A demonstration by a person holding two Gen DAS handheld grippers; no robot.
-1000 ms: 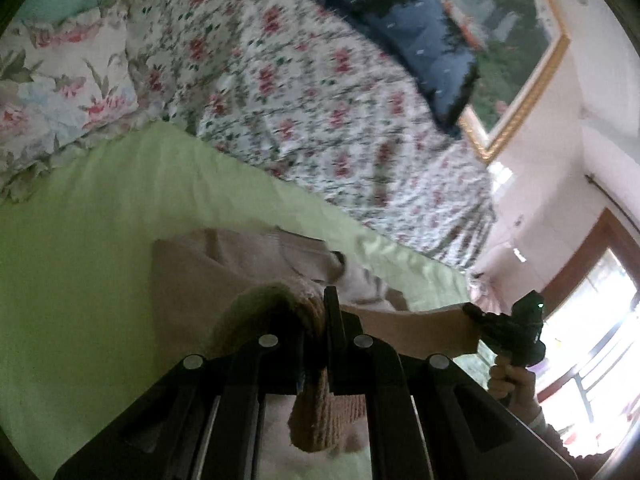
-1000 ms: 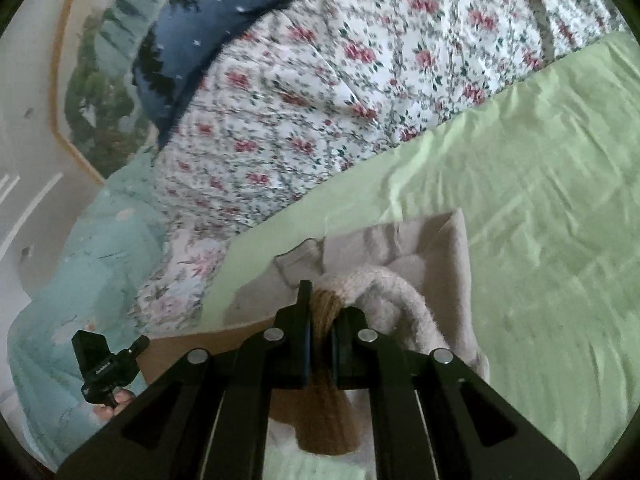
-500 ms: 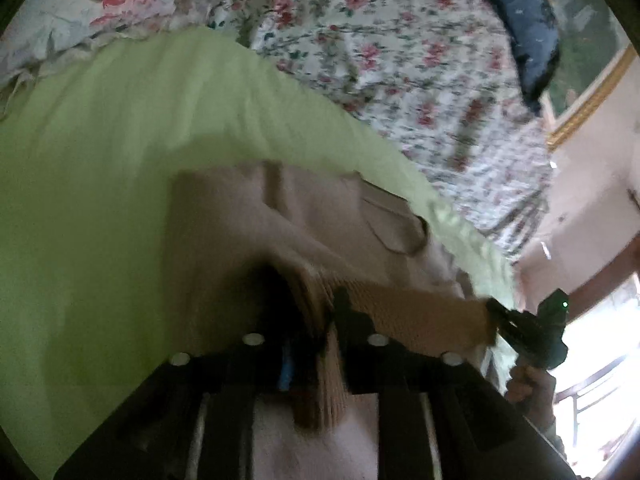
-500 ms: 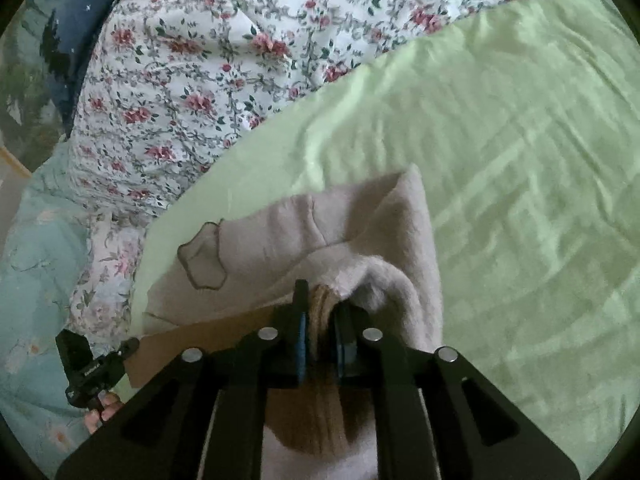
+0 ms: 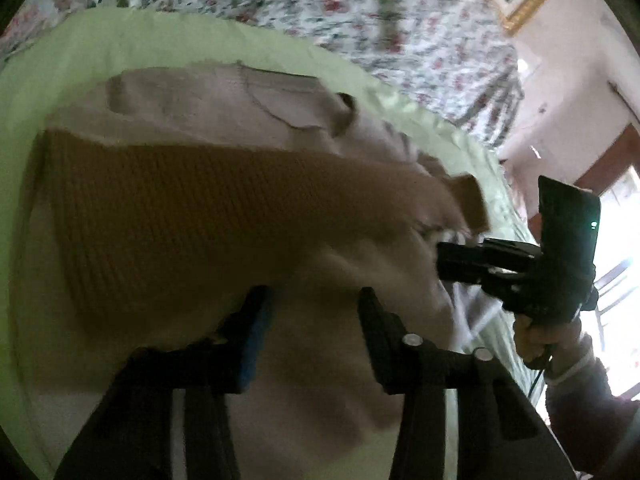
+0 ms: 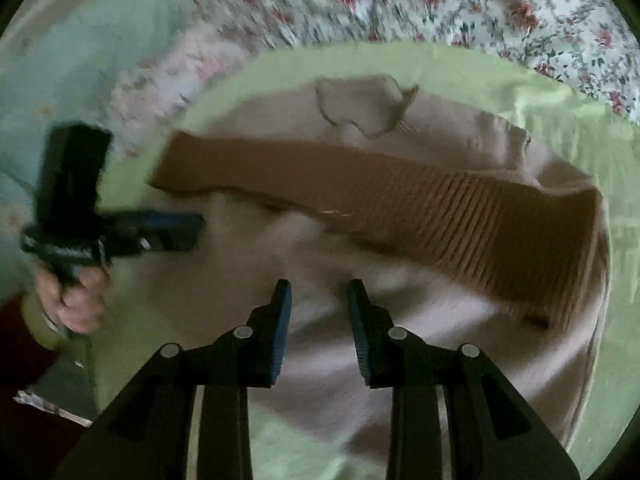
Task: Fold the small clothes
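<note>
Green bedsheet [image 6: 460, 72] spreads under everything. On it lies the beige garment [image 6: 328, 340], directly beneath both sets of fingers. The right gripper [image 6: 318, 292] has its jaws opening, nothing pinched between them, cloth just below the tips. The left gripper [image 5: 312, 300] stands parted too, jaws clear of the fabric. Just beyond the fingertips, the garment's ribbed brown band [image 6: 460, 216] lies folded across its pale body. Farther out, a floral quilt [image 6: 480, 8] borders the sheet.
</note>
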